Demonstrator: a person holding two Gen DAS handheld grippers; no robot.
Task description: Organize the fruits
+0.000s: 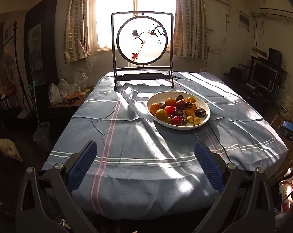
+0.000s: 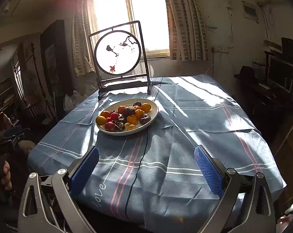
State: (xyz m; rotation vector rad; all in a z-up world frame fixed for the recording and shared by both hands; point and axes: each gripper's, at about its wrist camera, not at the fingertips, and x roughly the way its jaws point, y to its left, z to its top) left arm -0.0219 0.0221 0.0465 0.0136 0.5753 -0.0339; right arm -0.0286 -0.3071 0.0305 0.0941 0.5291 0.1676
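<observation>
Both tools are hanging back over the near edge of the bench, well apart from the fruit. The left tool (image 1: 145, 153) is holding its blue pads wide apart with nothing between them, and the right tool (image 2: 146, 159) is doing the same; that spread suits reaching in for round fruit, though it would equally suit having just let one go.

All the fruit in view is sitting together in one white oval dish (image 1: 205, 121), which is resting on the striped blue cloth (image 1: 127, 136) towards the far half of the bench, in front of a framed round screen painted with a bird (image 1: 142, 39). Oranges (image 1: 170, 102), red fruits (image 1: 176, 120), dark wrinkled fruits (image 1: 200, 112) and small yellow ones (image 1: 196, 120) are lying mixed and touching, heaped rather than grouped by kind. No fruit is lying loose on the cloth.

Gathering everything in the dish is keeping round pieces from rolling across the creased cloth. Judging by this alone, the scene fits either fruit collected into the dish as wanted, or a mixed pile waiting to be sorted; the pictures are not settling which.

A thin dark cable (image 2: 140, 165) is running across the cloth from the dish side towards the near edge, between the tools, and could snag a low approach.
</observation>
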